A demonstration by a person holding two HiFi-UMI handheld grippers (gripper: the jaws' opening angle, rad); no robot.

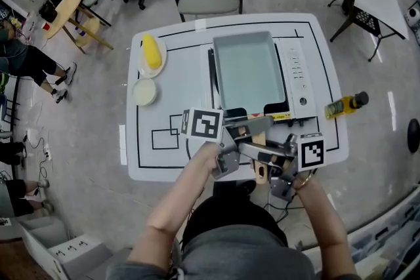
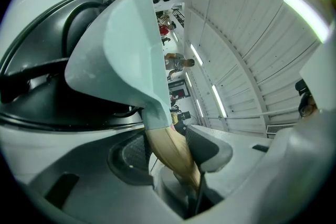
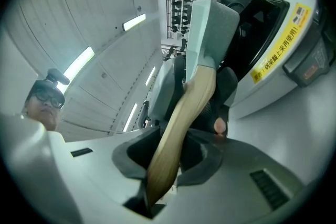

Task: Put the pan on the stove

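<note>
Both pairs of jaws are clamped on the wooden handle (image 1: 260, 170) of the pan (image 1: 248, 69): the left gripper (image 2: 173, 149) nearer the pan body, the right gripper (image 3: 168, 149) just behind it, and the tan, smooth handle fills the gap between the dark pads of each. At 12 o'clock from them, the pan is a pale grey-green rectangular tray with raised walls and rounded corners, over the black top of the stove (image 1: 296, 69), a white unit with a control strip at the pan's 3 o'clock. A yellow sticker (image 3: 278, 42) on it carries Chinese characters too small to read. Everything stands on a white bench (image 1: 157, 154) marked with black lines
</note>
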